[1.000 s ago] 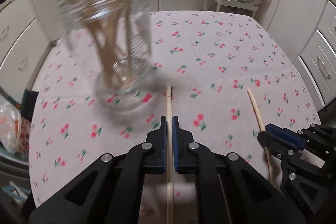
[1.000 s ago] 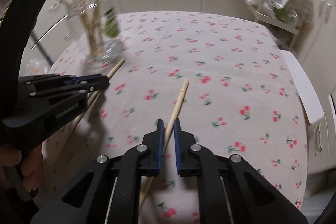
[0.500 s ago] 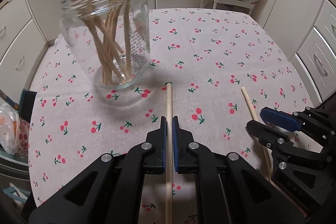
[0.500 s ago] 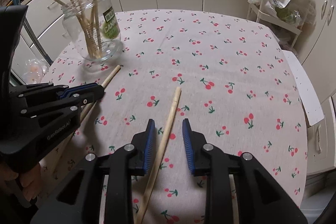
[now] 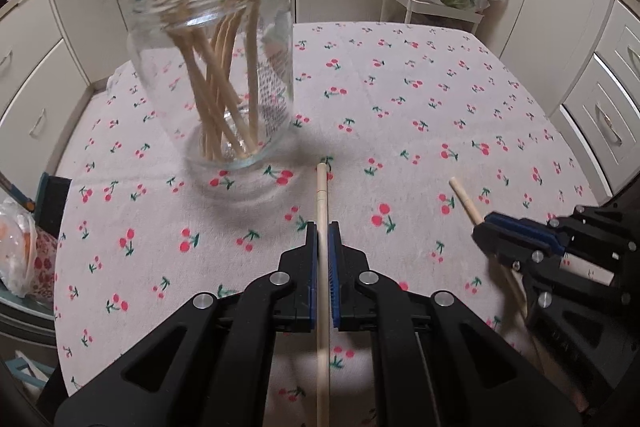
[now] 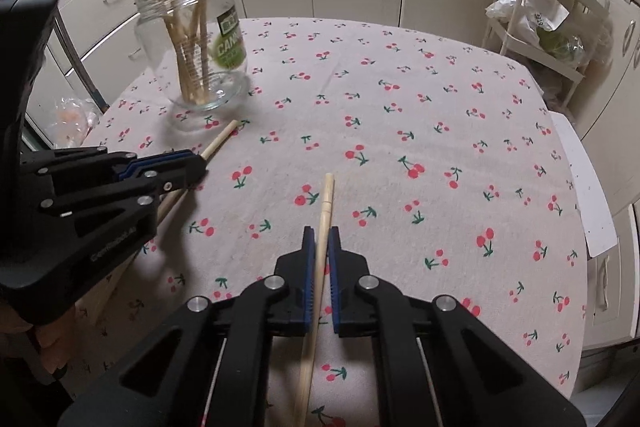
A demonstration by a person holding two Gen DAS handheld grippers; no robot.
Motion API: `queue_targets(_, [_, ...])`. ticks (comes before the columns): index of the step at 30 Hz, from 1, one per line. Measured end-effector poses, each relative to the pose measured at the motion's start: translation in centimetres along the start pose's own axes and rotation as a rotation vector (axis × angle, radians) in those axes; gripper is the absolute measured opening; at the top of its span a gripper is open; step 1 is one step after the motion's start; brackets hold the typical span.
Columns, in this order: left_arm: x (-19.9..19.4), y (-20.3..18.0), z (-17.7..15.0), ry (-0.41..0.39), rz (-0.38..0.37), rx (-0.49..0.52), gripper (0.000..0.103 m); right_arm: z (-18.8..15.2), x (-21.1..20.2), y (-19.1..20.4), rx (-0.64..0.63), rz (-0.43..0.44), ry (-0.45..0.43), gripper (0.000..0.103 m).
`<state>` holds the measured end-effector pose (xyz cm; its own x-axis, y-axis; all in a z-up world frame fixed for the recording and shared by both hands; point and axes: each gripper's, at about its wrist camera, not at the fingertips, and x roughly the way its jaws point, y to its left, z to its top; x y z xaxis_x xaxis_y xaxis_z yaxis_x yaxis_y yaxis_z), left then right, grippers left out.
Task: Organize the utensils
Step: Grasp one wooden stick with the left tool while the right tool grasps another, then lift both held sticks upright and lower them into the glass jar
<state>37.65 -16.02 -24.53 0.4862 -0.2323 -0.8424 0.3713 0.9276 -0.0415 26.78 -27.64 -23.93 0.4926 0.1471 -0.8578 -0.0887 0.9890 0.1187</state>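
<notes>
Both grippers point steeply down at the cherry-print tablecloth (image 5: 400,75): the left gripper (image 5: 323,227) is clamped on one chopstick (image 5: 322,195), and the right gripper (image 6: 321,233) pinches another chopstick (image 6: 325,203). Half a second ago the right jaws stood spread around that stick; they've just closed onto it. The glass jar (image 5: 216,67) of chopsticks sits just past the left stick's tip.
</notes>
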Motion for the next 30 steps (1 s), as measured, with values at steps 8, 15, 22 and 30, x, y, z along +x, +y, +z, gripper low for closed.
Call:
queue_targets(8, [0.7,0.1,1.1,0.015,0.003,-0.021,0.008,0.6,0.5,0.2,-0.016,-0.052,-0.008,0.04])
queue_targets(15, [0.9,-0.1,1.4,0.004,-0.039,0.009,0.005,0.4,0.4,0.6,-0.026,-0.033,-0.025,0.006])
queue_targets(22, [-5.1,3.2,0.6,-0.177,-0.222,-0.088,0.005,0.7,-3.3,-3.4,0.282,0.23,-0.207,0.006])
queue_targets(30, [-15.3,6.9,2.5,-0.528,-0.239,-0.171,0.005,1.9,-10.9,-2.7,0.361,0.223,-0.589,0.006])
